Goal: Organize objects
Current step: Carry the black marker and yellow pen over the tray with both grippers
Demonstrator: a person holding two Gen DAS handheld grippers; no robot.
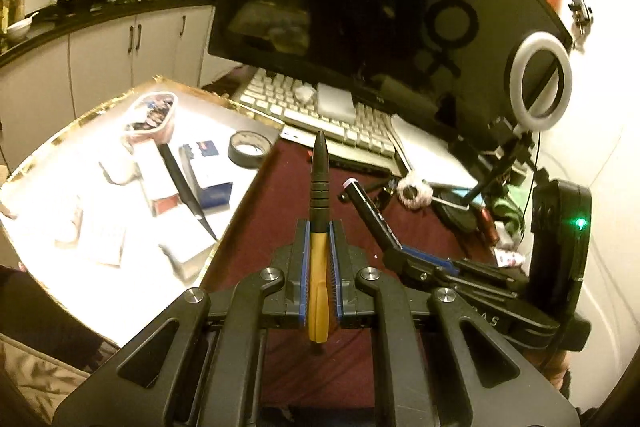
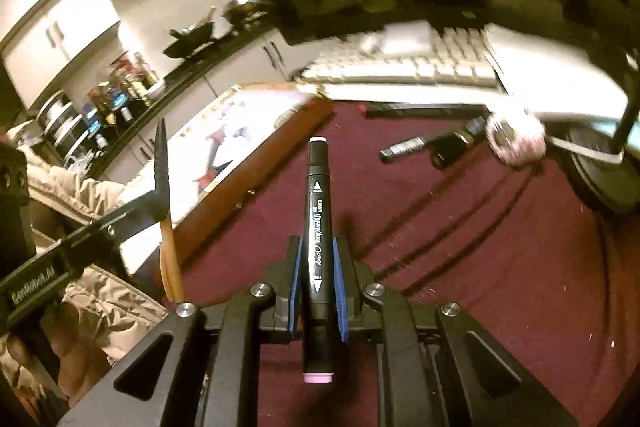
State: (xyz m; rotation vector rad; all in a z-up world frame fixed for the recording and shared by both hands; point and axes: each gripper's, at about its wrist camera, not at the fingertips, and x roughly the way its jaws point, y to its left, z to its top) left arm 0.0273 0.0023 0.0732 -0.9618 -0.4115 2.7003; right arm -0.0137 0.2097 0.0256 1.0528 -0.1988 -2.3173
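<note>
While both tools hover above the maroon tabletop [image 2: 460, 247], the left gripper [image 1: 319, 227] has its fingers clenched on a yellow-and-black pen [image 1: 318, 227], and the right gripper [image 2: 318, 247] clasps a black marker [image 2: 318, 227] with pink end caps. Both barrels are smooth, hard, round plastic; either could probably slide or swivel between the 2 blue pads if tilted steeply or knocked against the gold-edged tray [image 1: 224, 255].

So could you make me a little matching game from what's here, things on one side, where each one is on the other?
Things:
1. yellow pen
2. black marker
3. tape roll
4. keyboard

Places:
A. below the monitor
B. on the white tray
C. in the right gripper
D. in the left gripper

Pairs: 1-D, 2-C, 3-B, 4-A
</note>
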